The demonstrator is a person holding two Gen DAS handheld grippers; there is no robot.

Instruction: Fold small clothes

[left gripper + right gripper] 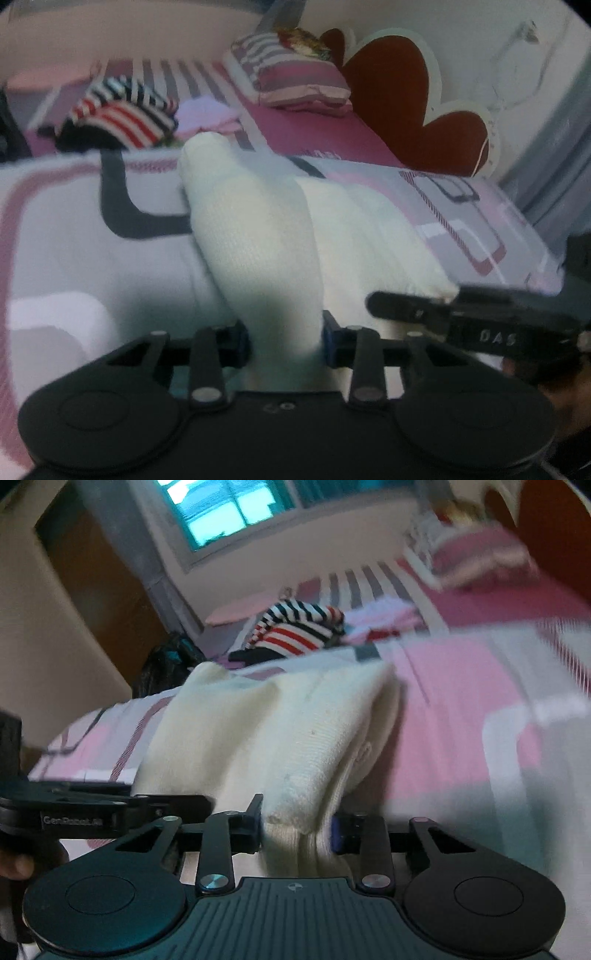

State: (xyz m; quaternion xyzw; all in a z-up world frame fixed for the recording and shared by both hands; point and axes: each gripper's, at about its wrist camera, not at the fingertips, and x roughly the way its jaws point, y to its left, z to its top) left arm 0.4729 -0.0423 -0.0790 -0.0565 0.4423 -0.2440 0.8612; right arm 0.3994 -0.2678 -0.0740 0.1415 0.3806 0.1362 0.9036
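Observation:
A cream knitted garment (255, 236) lies on the pink and white patterned bedspread (74, 266). My left gripper (284, 341) is shut on its near end, with the cloth bunched between the blue pads. In the right wrist view the same cream garment (280, 731) stretches away from me, and my right gripper (298, 829) is shut on its folded near edge. The right gripper (461, 317) shows at the right of the left wrist view. The left gripper (85, 808) shows at the left of the right wrist view.
A pile of striped red, white and black clothes (118, 114) and pale pink clothes (207, 114) lies further up the bed. A striped pillow (295, 70) and a red heart-shaped headboard (406, 99) are at the far end. A window (229, 506) and a wooden door (103, 587) are behind.

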